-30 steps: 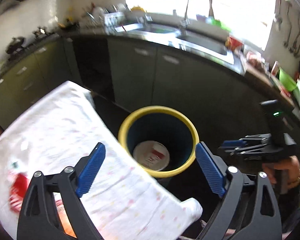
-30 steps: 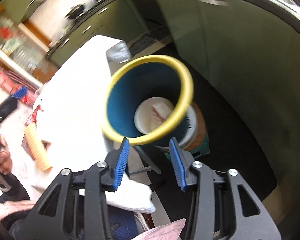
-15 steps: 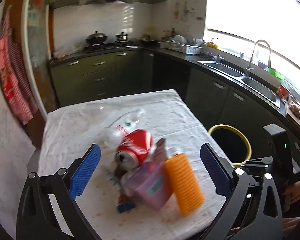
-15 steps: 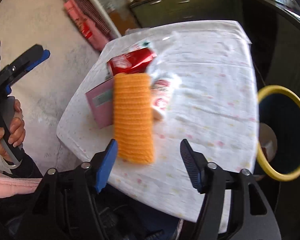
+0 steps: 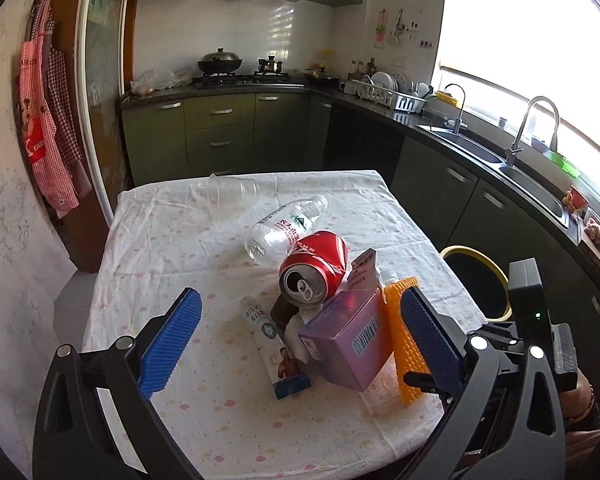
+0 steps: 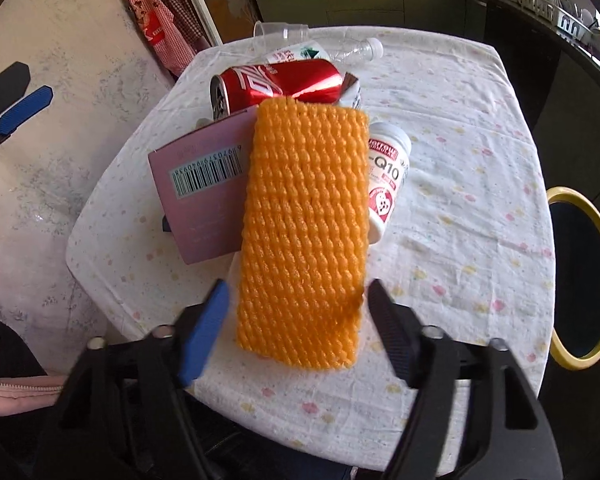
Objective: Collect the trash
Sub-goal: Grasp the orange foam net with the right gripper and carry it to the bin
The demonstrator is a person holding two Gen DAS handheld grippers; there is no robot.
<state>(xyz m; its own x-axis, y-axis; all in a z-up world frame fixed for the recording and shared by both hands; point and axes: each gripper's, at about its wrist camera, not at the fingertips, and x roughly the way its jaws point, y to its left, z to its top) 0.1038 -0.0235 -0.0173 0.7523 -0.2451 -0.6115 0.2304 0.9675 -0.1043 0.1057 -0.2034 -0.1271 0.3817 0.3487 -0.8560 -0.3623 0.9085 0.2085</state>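
Both grippers have their blue fingers apart and hold nothing. On the right gripper (image 6: 296, 320) the two fingers stand on each side of the near end of the orange foam net (image 6: 304, 236), not touching it. The left gripper (image 5: 298, 344) hangs wide open above the pile.

This foam net is a flat sleeve with a woven, bumpy surface. It lies on top of the pile, partly over a pink box (image 6: 204, 188) with a barcode, and beside a white pill bottle (image 6: 388, 176). Behind them lies a red can (image 5: 314, 268), then a clear water bottle (image 5: 284, 228). A toothpaste box (image 5: 276, 354) lies on the white tablecloth (image 5: 172, 236).

At the table's edge stands the yellow-rimmed bin (image 6: 588, 280); its inside is dark and I cannot tell what is in it.
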